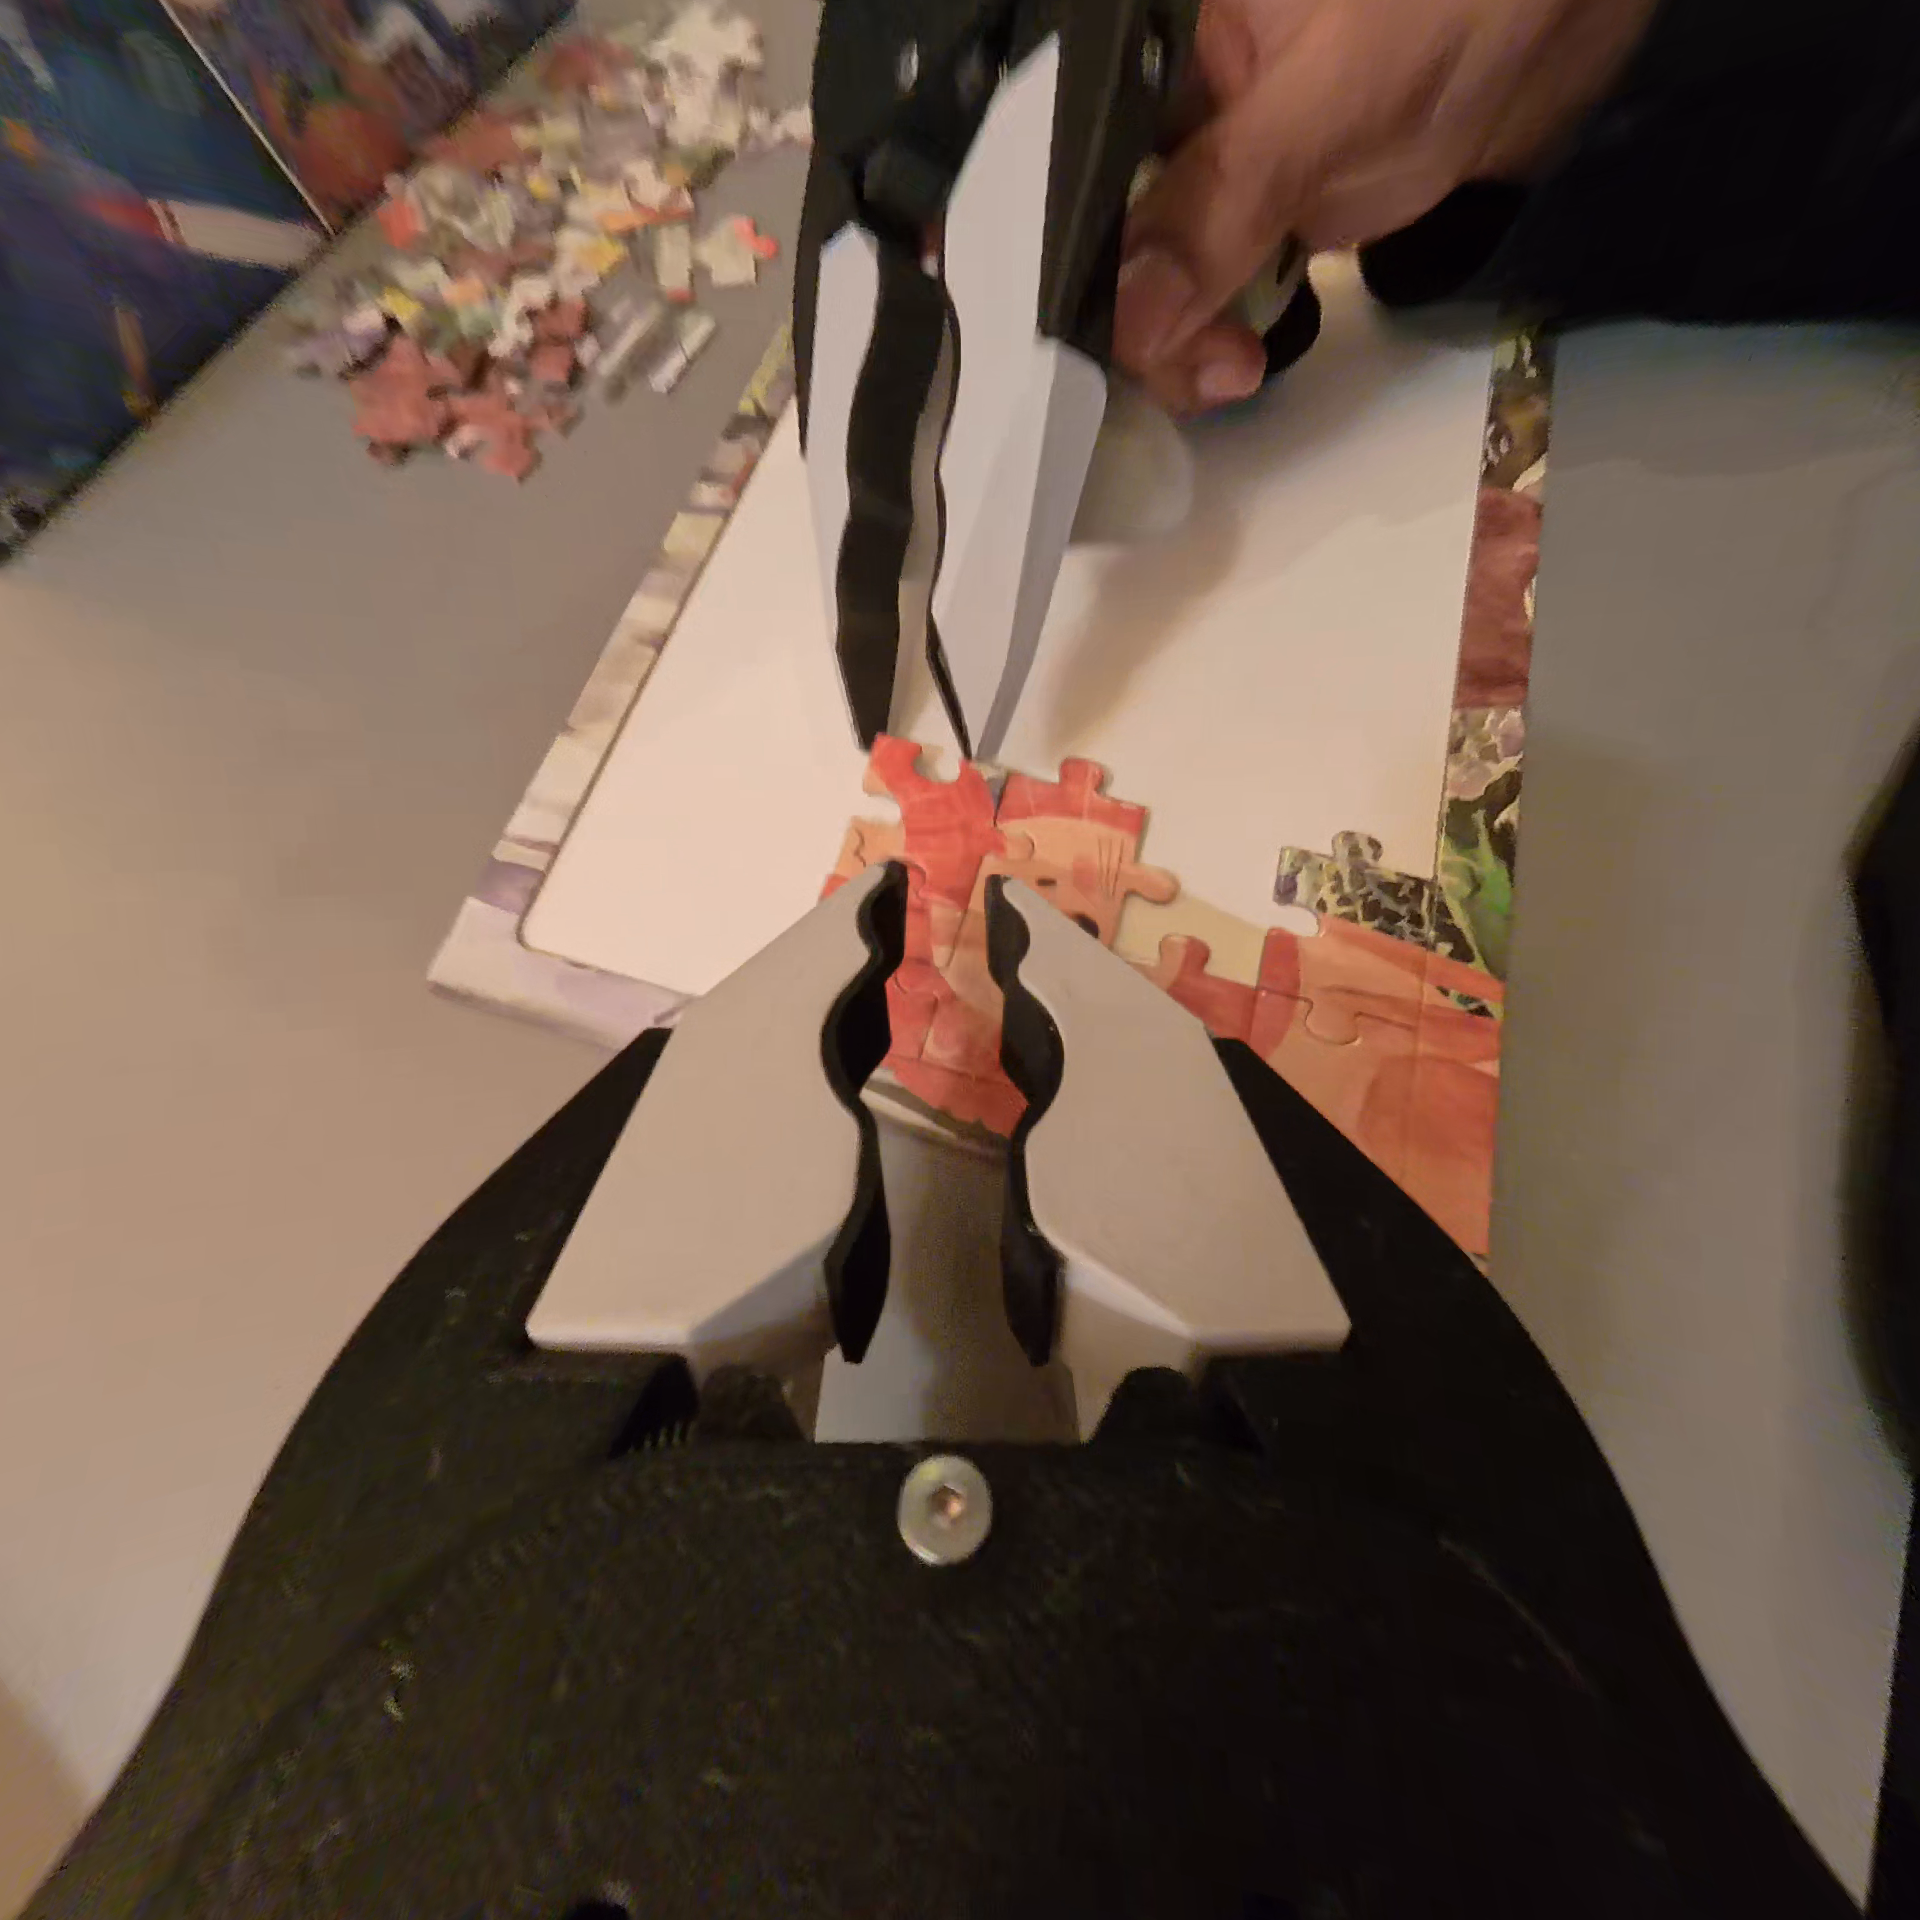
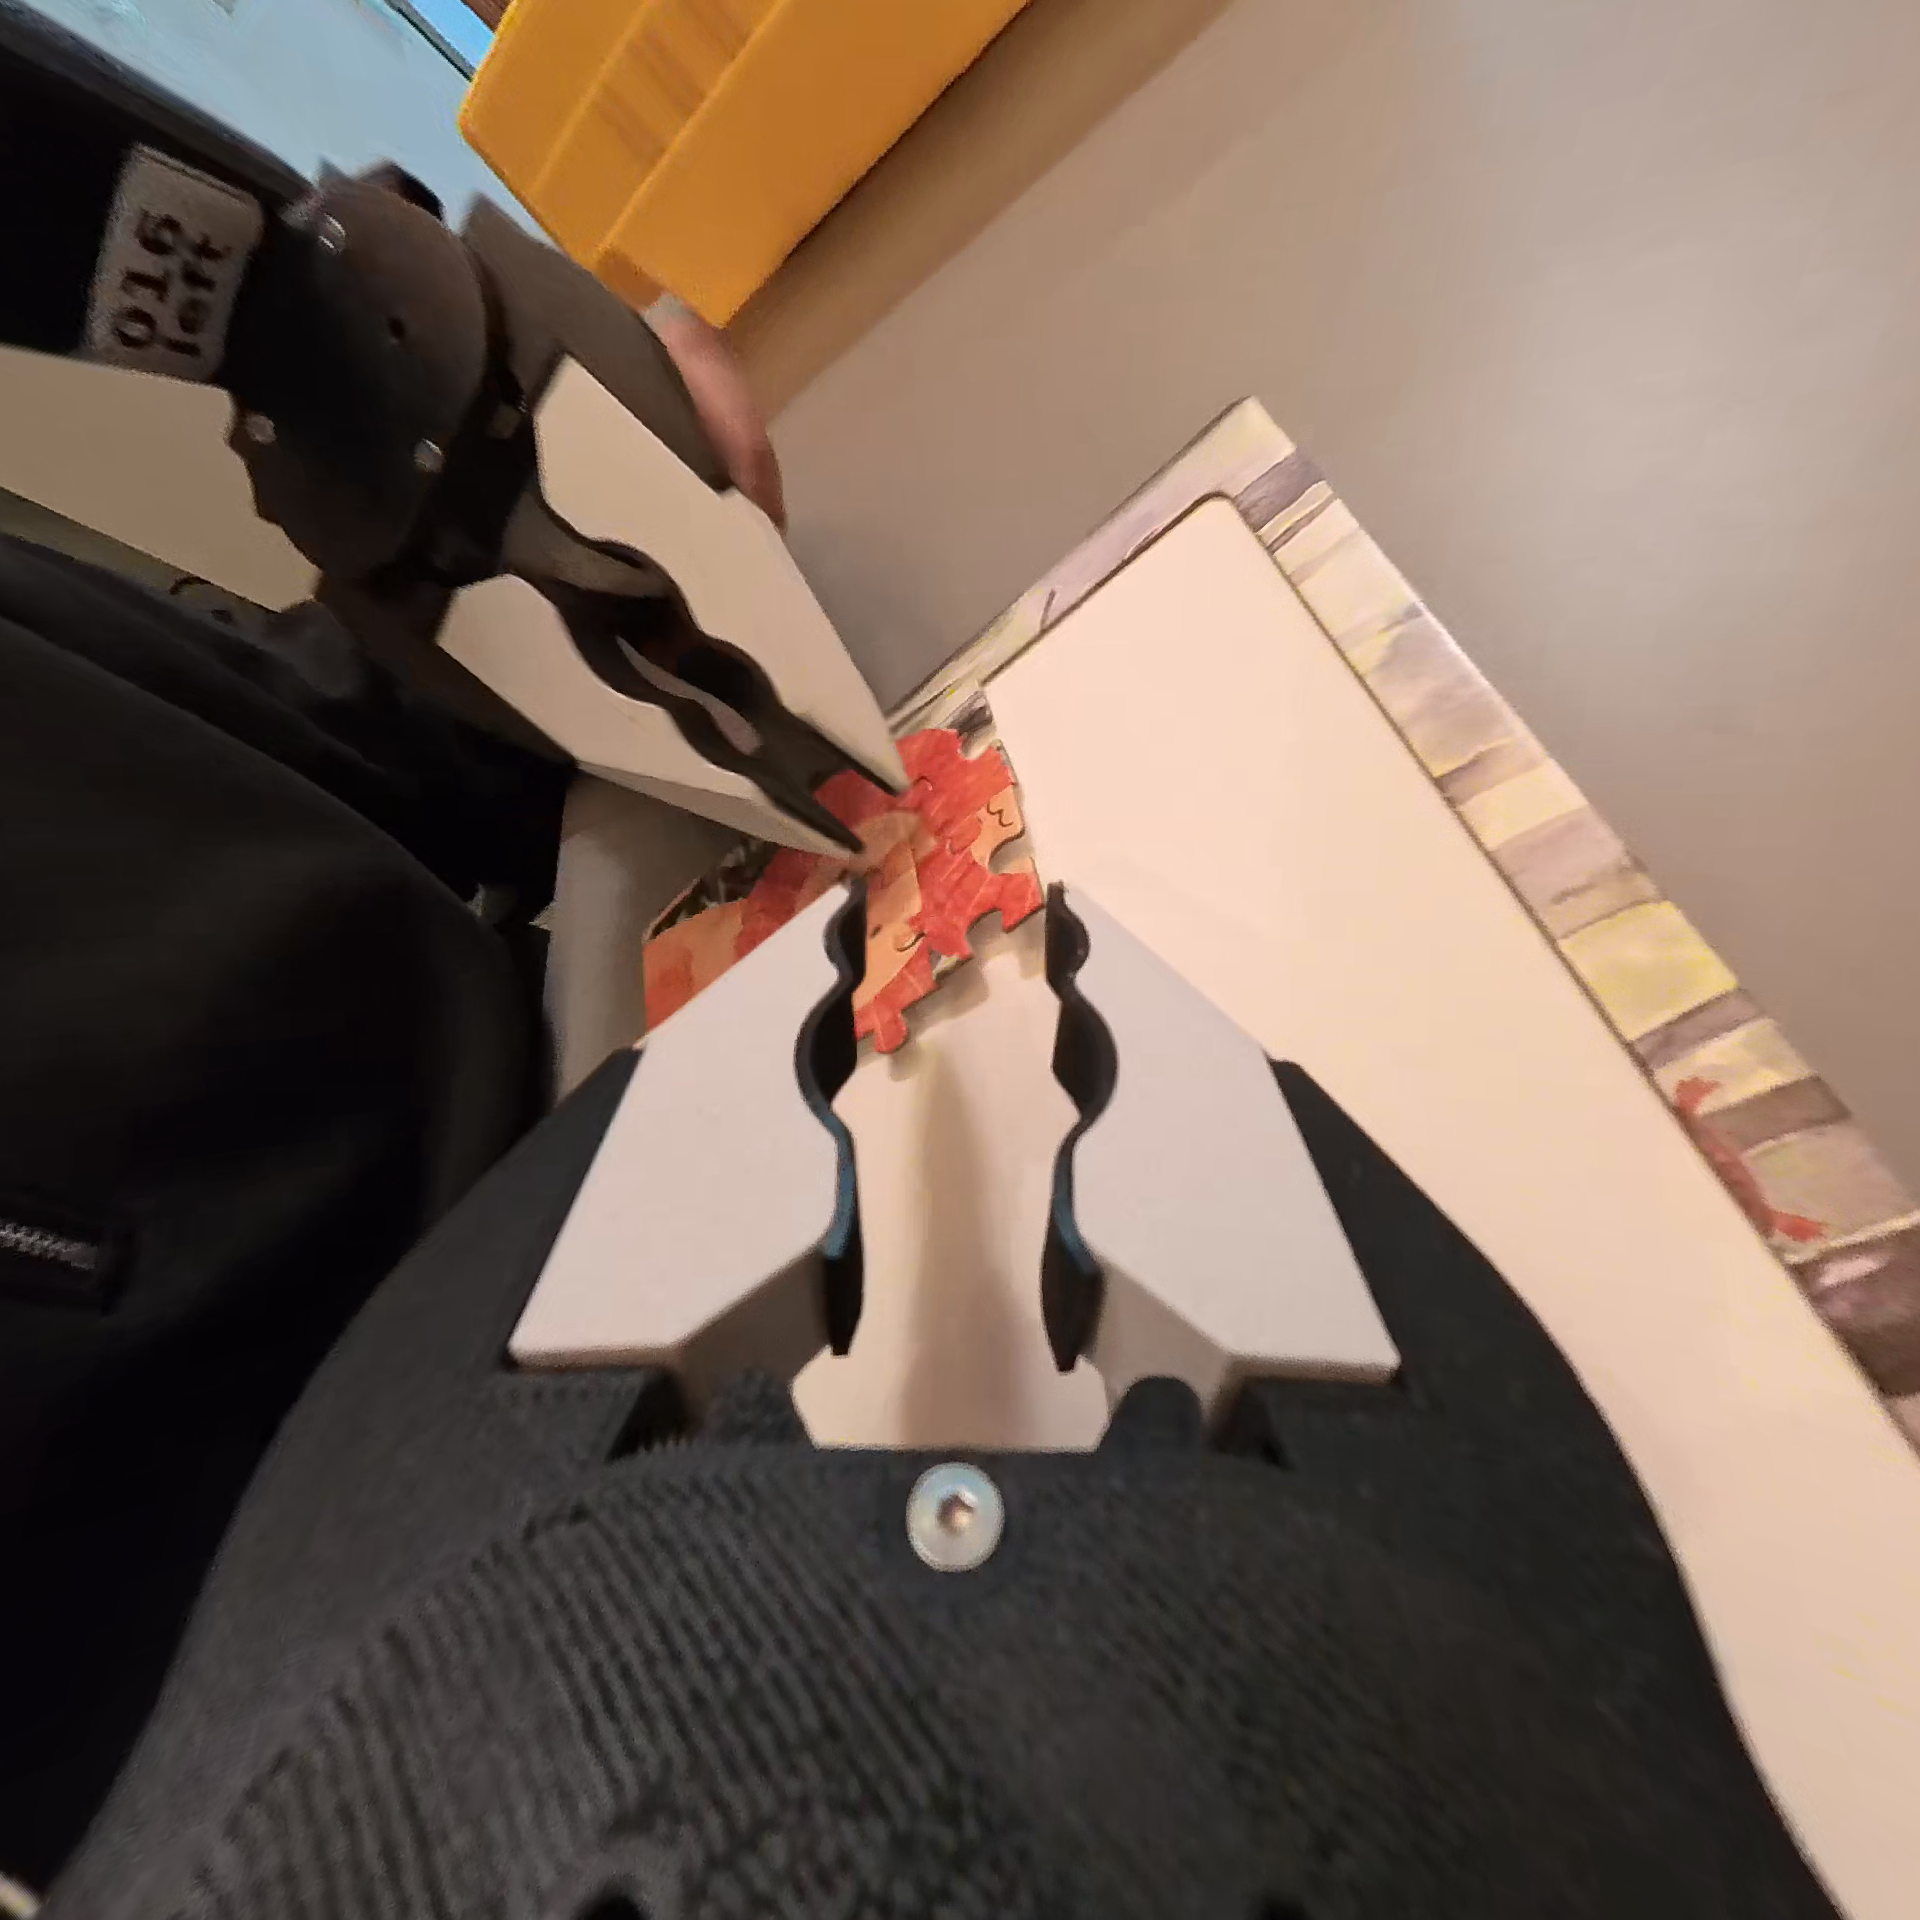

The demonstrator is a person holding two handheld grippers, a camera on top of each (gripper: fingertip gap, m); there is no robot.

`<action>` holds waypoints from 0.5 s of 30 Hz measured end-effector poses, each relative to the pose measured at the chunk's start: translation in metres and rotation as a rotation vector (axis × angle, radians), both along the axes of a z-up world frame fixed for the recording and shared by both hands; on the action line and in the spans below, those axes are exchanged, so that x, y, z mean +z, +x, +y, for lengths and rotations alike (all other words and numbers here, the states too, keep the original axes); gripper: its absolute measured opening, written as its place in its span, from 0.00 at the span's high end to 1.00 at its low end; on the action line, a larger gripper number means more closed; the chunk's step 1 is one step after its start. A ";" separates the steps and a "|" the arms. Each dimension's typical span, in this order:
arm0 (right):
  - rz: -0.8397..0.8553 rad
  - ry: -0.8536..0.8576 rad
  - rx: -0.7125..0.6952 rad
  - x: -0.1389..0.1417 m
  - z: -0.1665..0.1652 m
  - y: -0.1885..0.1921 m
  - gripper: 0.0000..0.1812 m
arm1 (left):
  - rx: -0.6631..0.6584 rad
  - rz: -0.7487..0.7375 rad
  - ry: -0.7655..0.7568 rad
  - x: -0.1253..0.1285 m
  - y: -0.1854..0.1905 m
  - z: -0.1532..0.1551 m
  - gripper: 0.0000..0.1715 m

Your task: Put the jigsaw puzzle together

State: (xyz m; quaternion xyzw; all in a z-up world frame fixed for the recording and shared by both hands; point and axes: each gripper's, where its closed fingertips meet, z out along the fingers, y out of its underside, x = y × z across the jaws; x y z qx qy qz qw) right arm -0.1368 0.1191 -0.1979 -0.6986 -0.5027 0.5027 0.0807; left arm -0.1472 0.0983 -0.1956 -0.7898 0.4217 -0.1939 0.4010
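A white puzzle board (image 1: 1195, 644) with a painted border lies on the grey table. A joined patch of red and orange pieces (image 1: 1351, 1029) fills its near right corner. A red piece (image 1: 940, 816) sits at the patch's far left edge. My left gripper (image 1: 945, 881) is open and empty, its tips low over the red pieces. My right gripper (image 1: 923, 743) comes down from the far side, open, its tips at the red piece's far edge. In the right wrist view, my right gripper (image 2: 954, 896) is open over the red pieces (image 2: 966, 873), and the left gripper (image 2: 876, 814) touches them.
A pile of loose pieces (image 1: 520, 239) lies on the table at the far left, beside a dark blue puzzle box (image 1: 104, 270). A hand (image 1: 1320, 156) holds the right gripper. A yellow box (image 2: 707, 135) stands beyond the board. A dark sleeve (image 2: 208, 935) is at the left. Less than 4 cm separates the two grippers' tips.
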 end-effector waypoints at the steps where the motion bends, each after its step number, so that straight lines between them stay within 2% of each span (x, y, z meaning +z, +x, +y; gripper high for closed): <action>1: 0.011 -0.021 0.003 0.002 -0.002 -0.002 0.82 | 0.010 0.025 -0.025 -0.006 -0.003 -0.002 0.93; 3: 0.028 -0.059 0.006 0.006 -0.006 -0.006 0.81 | 0.009 0.087 -0.040 -0.015 -0.005 -0.004 1.00; 7: -0.012 -0.049 0.004 0.000 -0.008 -0.011 0.80 | 0.005 0.088 -0.062 -0.018 -0.005 -0.004 1.00; 12: -0.052 -0.052 -0.023 -0.005 -0.005 -0.011 0.87 | 0.001 0.093 -0.060 -0.018 -0.004 -0.005 1.00; 15: -0.078 -0.137 -0.053 -0.006 -0.005 -0.009 0.91 | -0.008 0.097 -0.057 -0.018 -0.004 -0.006 1.00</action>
